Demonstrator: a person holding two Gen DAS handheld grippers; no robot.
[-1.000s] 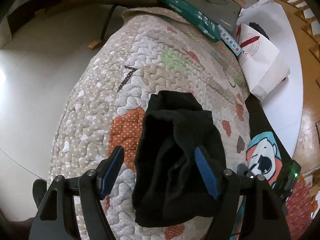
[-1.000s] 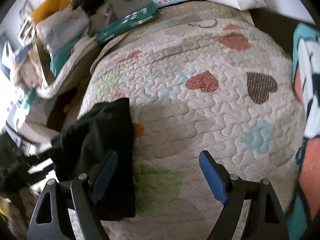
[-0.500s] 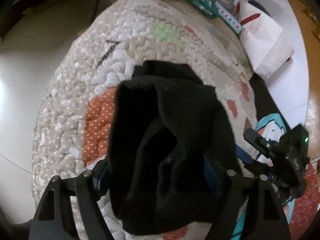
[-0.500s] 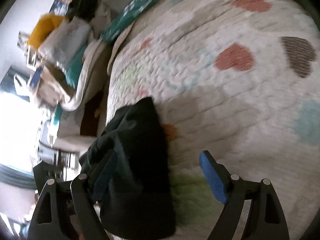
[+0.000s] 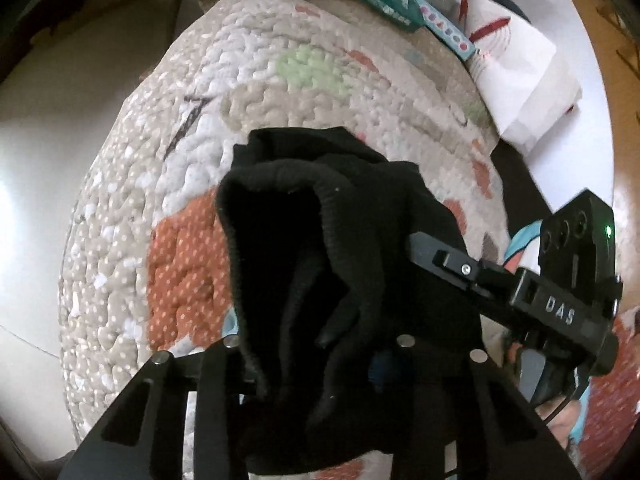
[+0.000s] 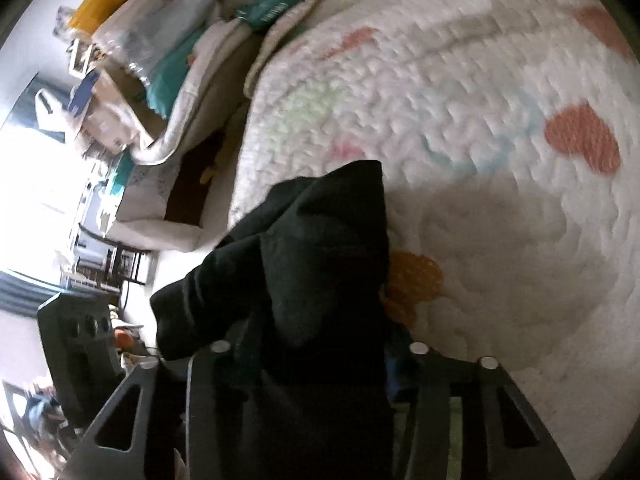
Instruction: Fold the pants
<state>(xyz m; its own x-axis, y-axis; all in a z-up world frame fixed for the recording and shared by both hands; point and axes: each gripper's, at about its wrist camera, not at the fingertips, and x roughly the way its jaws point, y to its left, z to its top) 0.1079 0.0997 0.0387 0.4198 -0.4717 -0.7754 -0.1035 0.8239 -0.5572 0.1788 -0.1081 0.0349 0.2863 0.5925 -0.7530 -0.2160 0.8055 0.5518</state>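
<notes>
The black pants lie bunched on the quilted heart-pattern blanket. My left gripper is shut on the near end of the pants; its fingertips are buried in the cloth. My right gripper is shut on the same black pants from the other side, its fingers also covered by fabric. The right gripper's body reaches in from the right in the left wrist view. The left gripper's body shows at the left in the right wrist view.
A green box and a white paper bag lie at the far end of the blanket. A cartoon-print cloth lies at the right. Piled bags and boxes stand off the blanket's left edge beside pale floor.
Both grippers moved in onto the pants and closed on them. The right gripper swung left toward the left one, and the pants now bunch up between the two.
</notes>
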